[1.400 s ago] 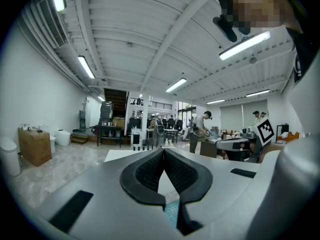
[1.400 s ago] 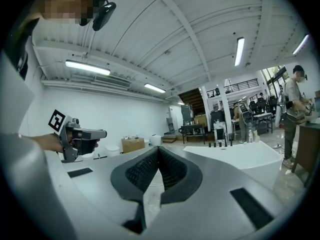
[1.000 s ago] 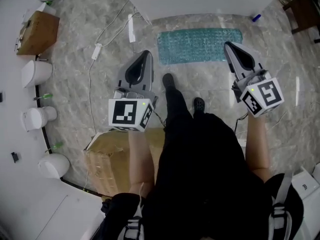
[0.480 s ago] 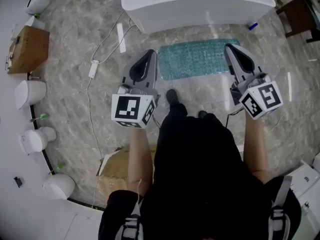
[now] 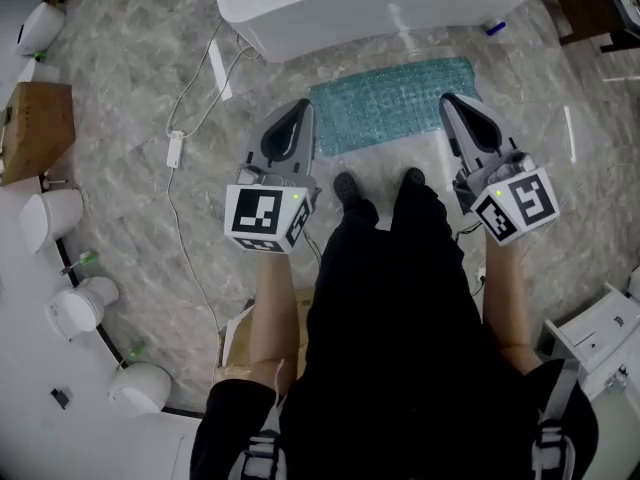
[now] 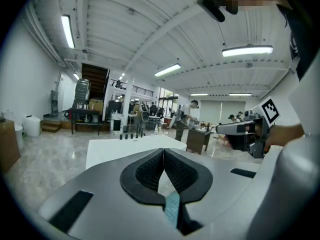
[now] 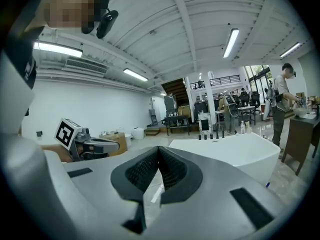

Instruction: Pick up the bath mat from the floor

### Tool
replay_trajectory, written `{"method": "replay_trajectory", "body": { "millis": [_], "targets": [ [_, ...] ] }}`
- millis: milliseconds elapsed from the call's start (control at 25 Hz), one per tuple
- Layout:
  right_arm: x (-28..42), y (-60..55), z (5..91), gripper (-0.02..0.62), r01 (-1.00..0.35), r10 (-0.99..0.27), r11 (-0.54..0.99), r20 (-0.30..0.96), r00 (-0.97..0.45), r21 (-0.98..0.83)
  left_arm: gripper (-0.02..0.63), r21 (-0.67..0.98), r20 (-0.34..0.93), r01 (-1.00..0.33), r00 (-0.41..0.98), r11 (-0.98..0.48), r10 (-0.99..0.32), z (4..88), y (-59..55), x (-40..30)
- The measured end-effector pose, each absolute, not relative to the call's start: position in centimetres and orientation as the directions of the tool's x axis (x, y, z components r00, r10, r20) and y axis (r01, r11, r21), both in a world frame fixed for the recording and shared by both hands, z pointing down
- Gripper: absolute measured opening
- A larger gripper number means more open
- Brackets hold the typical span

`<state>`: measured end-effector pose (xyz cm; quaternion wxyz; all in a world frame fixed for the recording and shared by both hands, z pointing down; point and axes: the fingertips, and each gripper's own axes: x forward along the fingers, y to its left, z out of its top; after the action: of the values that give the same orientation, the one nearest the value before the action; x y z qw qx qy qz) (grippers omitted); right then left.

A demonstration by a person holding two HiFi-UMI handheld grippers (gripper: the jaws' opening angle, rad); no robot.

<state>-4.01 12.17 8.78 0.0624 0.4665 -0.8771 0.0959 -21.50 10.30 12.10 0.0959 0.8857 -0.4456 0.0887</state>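
Our left gripper (image 5: 300, 109) and right gripper (image 5: 451, 101) both have jaws pressed together, empty. The teal bubbled rubber bath mat (image 5: 388, 96) lies flat on the grey marble floor (image 5: 130, 98) at twelve o'clock, just beside the white bathtub (image 5: 370, 3). With the jaws unopened, we'd likely just shove its thin edge.

Black clothing (image 5: 400, 328), black shoes (image 5: 345, 185), grey left gripper (image 5: 300, 110) and right gripper (image 5: 449, 101) (black-and-white marker cubes (image 5: 265, 218))
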Motion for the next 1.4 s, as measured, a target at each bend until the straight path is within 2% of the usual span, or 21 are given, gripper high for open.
{"method": "replay_trajectory", "body": {
  "millis": [320,520,840,1040,1240,1400],
  "targets": [
    [-2.0,8.9,10.8,0.012,-0.819,-0.786,0.556,0.23,-0.573,-0.141,0.012,0.134,0.335,-0.812,0.576,-0.567,-0.745,15.9,7.9,-19.3],
    [0.0,5.2,12.5,0.012,-0.783,-0.741,0.599,0.252,-0.622,-0.171,0.014,0.203,0.391,-0.849,0.527,-0.488,-0.755,18.1,5.7,-17.2],
    [2.2,0.7,18.9,0.012,-0.662,-0.59,0.702,0.305,-0.747,-0.263,0.013,0.205,0.532,-0.899,0.434,-0.387,-0.727,25.7,2.6,-12.5],
    [1.8,-2.0,23.7,0.012,-0.576,-0.483,0.761,0.333,-0.81,-0.298,0.012,0.218,0.539,-0.916,0.401,-0.338,-0.741,30.4,0.2,-10.9],
    [1.7,-3.6,30.4,0.012,-0.578,-0.456,0.737,0.374,-0.808,-0.349,0.012,0.172,0.616,-0.905,0.408,-0.39,-0.674,37.7,-1.3,-11.1],
    [0.4,-3.5,36.0,0.012,-0.599,-0.46,0.697,0.395,-0.795,-0.394,0.012,0.199,0.654,-0.889,0.434,-0.412,-0.62,43.8,-1.7,-12.3]
  ]
}}
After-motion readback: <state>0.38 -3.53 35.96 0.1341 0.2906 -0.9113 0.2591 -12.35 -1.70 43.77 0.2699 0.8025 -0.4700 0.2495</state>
